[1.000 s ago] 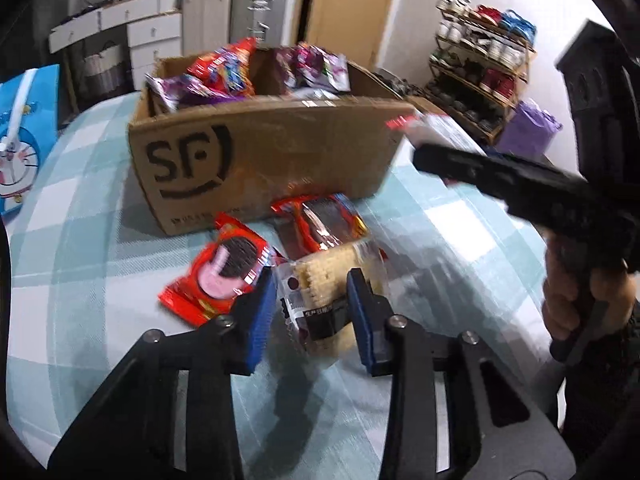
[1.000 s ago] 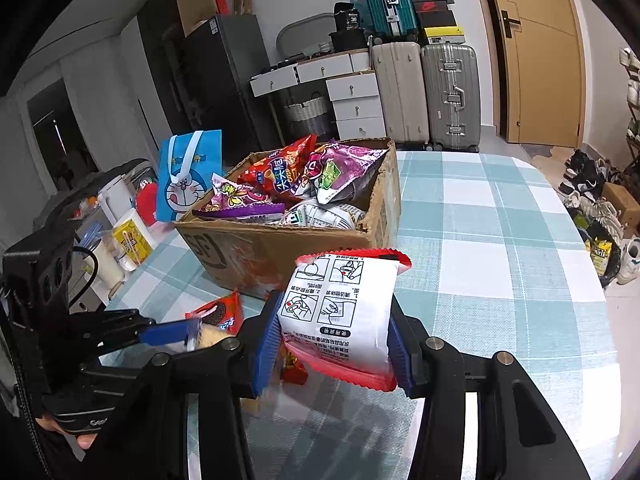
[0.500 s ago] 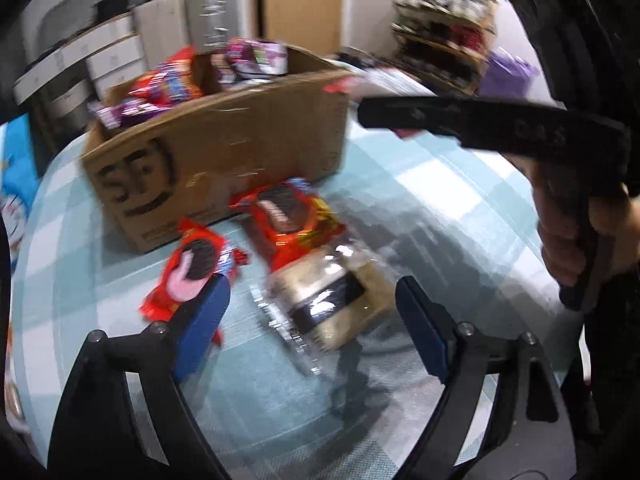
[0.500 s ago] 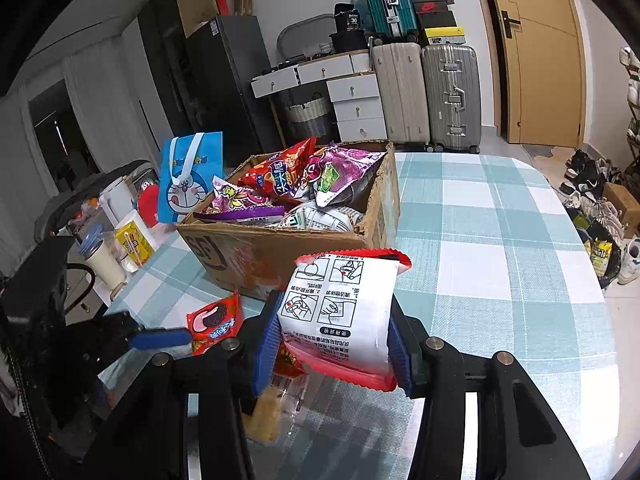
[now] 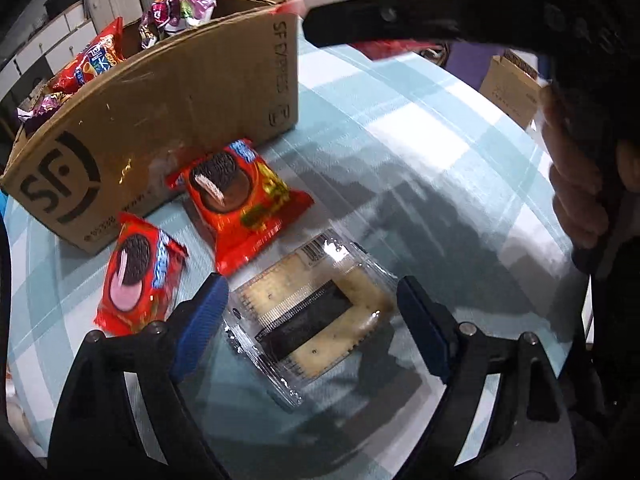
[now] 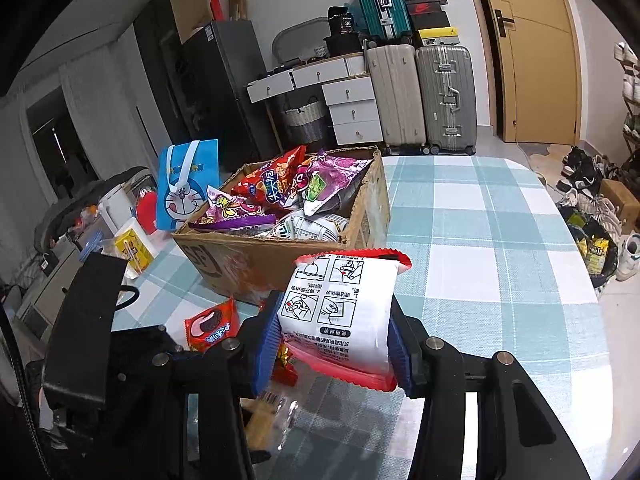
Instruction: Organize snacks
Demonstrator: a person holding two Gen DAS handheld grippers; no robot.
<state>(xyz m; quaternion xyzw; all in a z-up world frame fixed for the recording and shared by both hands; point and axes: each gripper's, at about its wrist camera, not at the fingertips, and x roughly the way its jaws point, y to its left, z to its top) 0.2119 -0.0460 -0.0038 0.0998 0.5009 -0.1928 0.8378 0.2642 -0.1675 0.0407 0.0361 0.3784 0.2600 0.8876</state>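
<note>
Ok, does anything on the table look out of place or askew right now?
Three packs sit loose outside the SF cardboard box: two red sandwich-cookie packs and a clear cracker pack lying skewed between the open left claw pads. No spill or damage shows.

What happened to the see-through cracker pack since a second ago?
The left gripper let go of the clear cracker pack; its jaws spread wide, and the pack now lies flat on the checked tablecloth between them, untouched. The right gripper stayed put, clamped on the white snack packet. The two red cookie packs and the cardboard box stayed where they were.
</note>
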